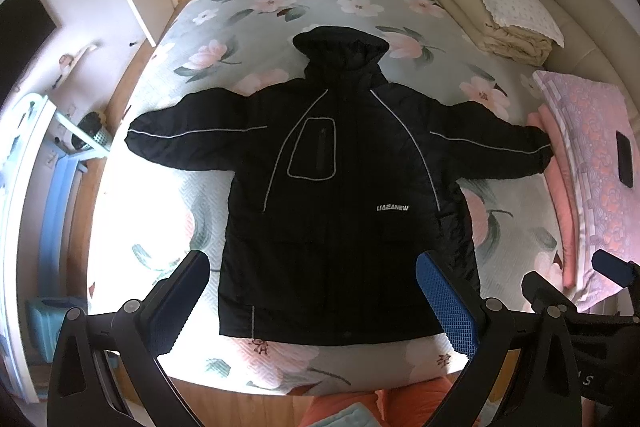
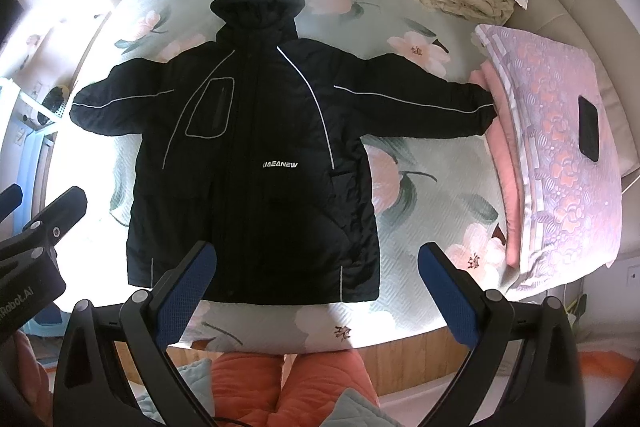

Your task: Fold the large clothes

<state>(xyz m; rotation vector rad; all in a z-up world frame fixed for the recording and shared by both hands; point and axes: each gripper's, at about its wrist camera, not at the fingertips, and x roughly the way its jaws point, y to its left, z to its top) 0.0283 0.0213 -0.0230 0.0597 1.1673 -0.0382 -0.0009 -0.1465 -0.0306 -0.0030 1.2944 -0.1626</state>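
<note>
Bedroom, floral bed (image 1: 224, 27). Left hand-held gripper (image 1: 312, 291) and right hand-held gripper (image 2: 318, 283) both gape wide, empty, above the bed's near edge. Black jacket (image 1: 344, 187) lies flat, front up, sleeves spread, right cuff touching the folded quilts (image 2: 560, 131).

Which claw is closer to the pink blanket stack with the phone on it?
Right. The right gripper hovers open over the jacket's hem, on the side of the pink blanket stack. The left gripper, also open, hangs farther away, beside it.
</note>
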